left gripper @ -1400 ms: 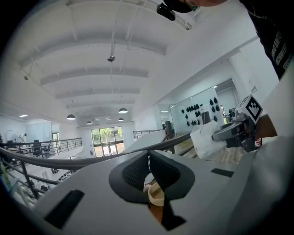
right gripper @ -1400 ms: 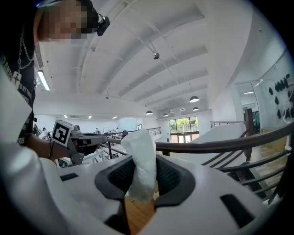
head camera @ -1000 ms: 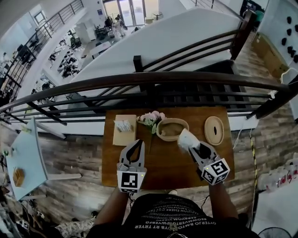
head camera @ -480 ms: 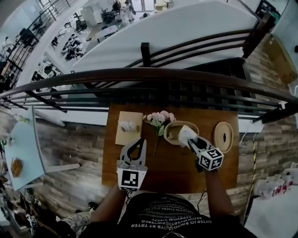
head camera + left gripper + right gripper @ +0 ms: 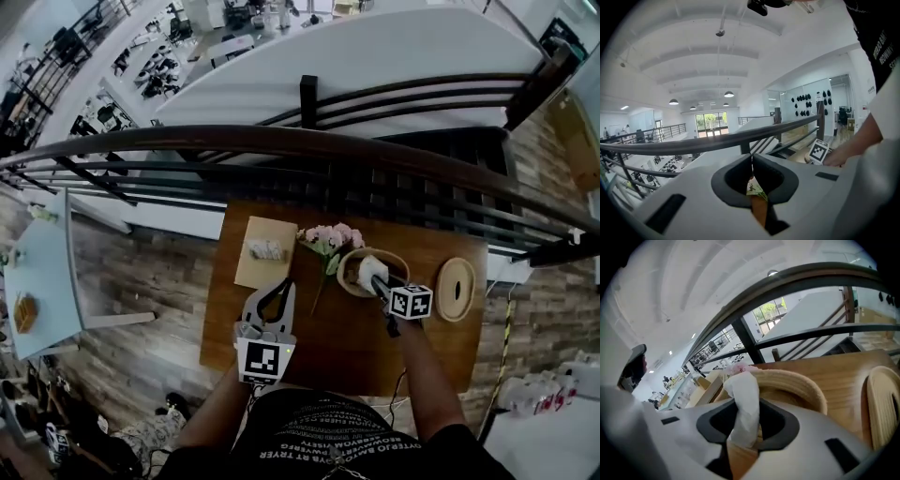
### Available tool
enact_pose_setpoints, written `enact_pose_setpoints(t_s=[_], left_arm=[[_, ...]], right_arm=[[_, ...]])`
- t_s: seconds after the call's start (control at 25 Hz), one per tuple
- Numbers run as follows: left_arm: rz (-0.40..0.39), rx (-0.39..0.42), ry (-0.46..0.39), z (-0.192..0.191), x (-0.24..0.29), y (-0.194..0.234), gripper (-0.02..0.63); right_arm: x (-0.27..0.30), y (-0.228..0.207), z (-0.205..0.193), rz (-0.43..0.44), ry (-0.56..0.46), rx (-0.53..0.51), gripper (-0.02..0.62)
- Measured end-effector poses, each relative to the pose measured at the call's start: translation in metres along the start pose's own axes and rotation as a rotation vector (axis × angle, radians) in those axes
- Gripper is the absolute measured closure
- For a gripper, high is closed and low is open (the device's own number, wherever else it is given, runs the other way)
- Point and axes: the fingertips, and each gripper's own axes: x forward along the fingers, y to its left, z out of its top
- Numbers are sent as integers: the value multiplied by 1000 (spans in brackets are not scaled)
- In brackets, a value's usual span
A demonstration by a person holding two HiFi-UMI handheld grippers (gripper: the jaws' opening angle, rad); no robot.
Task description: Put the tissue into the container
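A white tissue (image 5: pixel 371 269) is pinched in my right gripper (image 5: pixel 378 280), which hangs over the near part of the oval woven container (image 5: pixel 352 285) on the wooden table (image 5: pixel 337 342). In the right gripper view the tissue (image 5: pixel 741 392) stands up twisted between the jaws, and the container's rim (image 5: pixel 799 383) curves just beyond. My left gripper (image 5: pixel 280 286) rests shut and empty over the table, to the left of the container. Its tips (image 5: pixel 751 158) meet with nothing between them.
A tan tissue box (image 5: pixel 265 251) lies at the back left of the table, and pink flowers (image 5: pixel 330 238) lie between it and the container. The oval lid (image 5: pixel 456 289) lies right of the container. A dark railing (image 5: pixel 309 145) runs behind the table.
My right gripper has carried the tissue forward and a little left, from in front of the container to over its near rim. The left gripper has stayed put.
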Motion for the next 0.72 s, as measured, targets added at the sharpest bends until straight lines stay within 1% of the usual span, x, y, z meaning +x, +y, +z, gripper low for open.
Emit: enact_pose_setpoints(t_s=[0.08, 0.12, 0.2, 0.24, 0.28, 0.36, 0.44, 0.56, 0.68, 0.72], left_arm=[[4, -3, 10, -2, -1, -1, 572], [6, -4, 14, -2, 0, -2, 572], [5, -4, 15, -1, 1, -7, 572], [1, -2, 14, 0, 1, -11, 572], [-4, 3, 11, 2, 1, -15, 572], [-17, 17, 2, 8, 0, -23, 572], [-21, 21, -6, 13, -3, -29, 572], [-33, -7, -33, 20, -11, -40, 572], [-103, -65, -118, 38, -23, -58, 572], [-118, -75, -140, 43, -28, -63, 572]], right_arm=[[6, -6, 1, -26, 10, 8, 453], [7, -8, 3, -47, 16, -8, 434], [7, -14, 4, -94, 31, -52, 324], [3, -17, 5, -118, 30, -67, 282], [-3, -22, 7, -146, 19, -79, 264], [-21, -30, 13, -202, -22, -105, 261], [-41, -32, 18, -229, -56, -138, 259], [-74, -21, 25, -222, -113, -190, 260], [-116, 6, 42, -211, -221, -281, 266], [-132, 18, 47, -210, -263, -318, 299]])
